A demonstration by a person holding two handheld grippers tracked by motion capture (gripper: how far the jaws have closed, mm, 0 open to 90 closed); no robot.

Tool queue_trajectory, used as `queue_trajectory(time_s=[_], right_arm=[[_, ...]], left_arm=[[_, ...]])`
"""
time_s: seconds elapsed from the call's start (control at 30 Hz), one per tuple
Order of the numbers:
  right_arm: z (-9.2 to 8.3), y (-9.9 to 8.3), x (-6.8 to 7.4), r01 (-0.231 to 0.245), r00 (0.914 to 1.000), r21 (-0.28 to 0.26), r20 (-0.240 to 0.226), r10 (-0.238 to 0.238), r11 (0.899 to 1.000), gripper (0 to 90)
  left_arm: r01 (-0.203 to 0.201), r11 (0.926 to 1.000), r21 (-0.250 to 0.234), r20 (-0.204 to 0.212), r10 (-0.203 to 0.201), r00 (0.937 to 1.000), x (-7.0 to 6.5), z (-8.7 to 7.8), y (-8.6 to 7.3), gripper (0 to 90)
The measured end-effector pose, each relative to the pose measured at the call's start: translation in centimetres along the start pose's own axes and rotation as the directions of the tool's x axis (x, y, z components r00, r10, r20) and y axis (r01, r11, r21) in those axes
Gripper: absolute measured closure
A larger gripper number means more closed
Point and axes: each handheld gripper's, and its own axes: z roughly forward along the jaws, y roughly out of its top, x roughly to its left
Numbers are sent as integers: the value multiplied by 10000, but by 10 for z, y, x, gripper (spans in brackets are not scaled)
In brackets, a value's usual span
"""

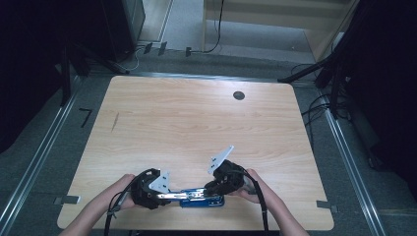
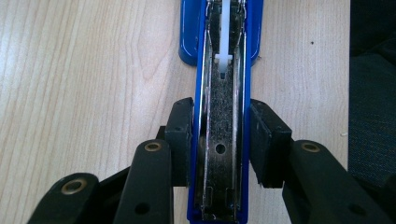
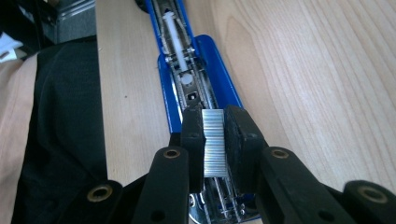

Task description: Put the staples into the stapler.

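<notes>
A blue stapler (image 1: 199, 196) lies opened flat near the table's front edge, its metal staple channel facing up. My left gripper (image 1: 150, 189) grips the stapler (image 2: 224, 140) from both sides, pads pressed on its blue rails. In the right gripper view a silver strip of staples (image 3: 214, 144) sits clamped between the pads of my right gripper (image 3: 214, 140), just above the stapler's channel (image 3: 187, 88). In the high view the right gripper (image 1: 221, 181) hovers at the stapler's right end. A white plastic pusher (image 3: 175, 39) lies along the channel.
The wooden table (image 1: 196, 123) has a round cable hole (image 1: 239, 95) at the back right and a dark mark (image 1: 115, 122) at the left. The front edge runs right beside the stapler, with a person's dark clothing (image 3: 60, 140) beyond it.
</notes>
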Motion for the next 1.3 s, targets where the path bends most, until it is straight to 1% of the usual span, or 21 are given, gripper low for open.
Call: queue_trajectory(time_s=[0.03,0.13,0.27,0.3,0.33,0.37,0.4,0.43,0.53,0.6,0.63,0.7,0.73,0.8,0.83,0.97,1.03,1.13,1.17,1.27,1.3], right_arm=[[0,1,3,295,9995,99,74,-296,9995,792],[-1,1,6,451,9987,246,214,-457,9987,792],[0,2,10,918,9944,365,491,-935,9951,792],[-1,2,14,1321,9893,408,569,-1343,9904,792],[-1,2,14,1321,9893,408,569,-1343,9904,792],[-1,3,15,1492,9859,479,693,-1523,9876,793],[-1,4,16,1581,9840,616,729,-1625,9855,793],[-1,4,17,1700,9826,613,655,-1739,9835,793],[1,4,19,1954,9757,949,814,-2033,9761,794],[1,4,21,1990,9746,1081,824,-2083,9740,793],[1,4,21,2180,9694,1094,902,-2281,9698,794],[1,5,22,2253,9675,1159,902,-2362,9674,793],[1,5,22,2346,9648,1207,924,-2463,9646,794],[-1,4,23,2287,9656,1358,938,-2423,9640,793],[-1,4,22,2341,9632,1372,1017,-2488,9625,794],[-2,4,23,2419,9609,1554,987,-2587,9578,793],[-2,6,23,2554,9560,1664,1037,-2745,9524,794],[-2,8,25,2642,9523,1895,1039,-2869,9457,794],[-1,9,25,2736,9491,1948,1041,-2972,9419,794],[0,12,25,2866,9452,2139,959,-3120,9339,793],[0,13,25,2887,9444,2157,959,-3144,9328,794]], left_arm=[[1,10000,6,6,-1,10000,0,0,0,654],[-14,10000,-1,-5,14,10000,0,0,0,654],[12,10000,-12,0,-12,10000,0,0,0,654],[-1,10000,-16,-9,1,10000,0,0,0,654],[-1,10000,-16,-9,1,10000,0,0,0,654],[-1,10000,-9,-5,1,10000,0,0,0,654],[-5,10000,-8,-13,5,10000,0,0,0,654],[6,10000,-5,-8,-6,10000,0,0,0,654],[-10,10000,-1,-6,10,10000,0,0,0,654],[-1,10000,12,1,1,10000,0,0,0,654],[4,10000,9,5,-4,10000,0,0,0,654],[7,10000,6,14,-7,10000,0,0,0,654],[14,10000,9,20,-14,10000,0,0,0,654],[40,10000,6,32,-40,10000,0,1,0,654],[33,10000,4,40,-33,10000,0,1,0,654],[37,10000,32,47,-37,10000,0,1,1,654],[37,10000,60,50,-37,10000,0,1,1,655],[31,10000,92,44,-31,10000,0,1,2,655],[32,9999,99,39,-32,10000,0,1,2,655],[35,9999,103,42,-36,10000,0,1,2,654],[43,9999,96,38,-43,10000,0,1,2,655]])
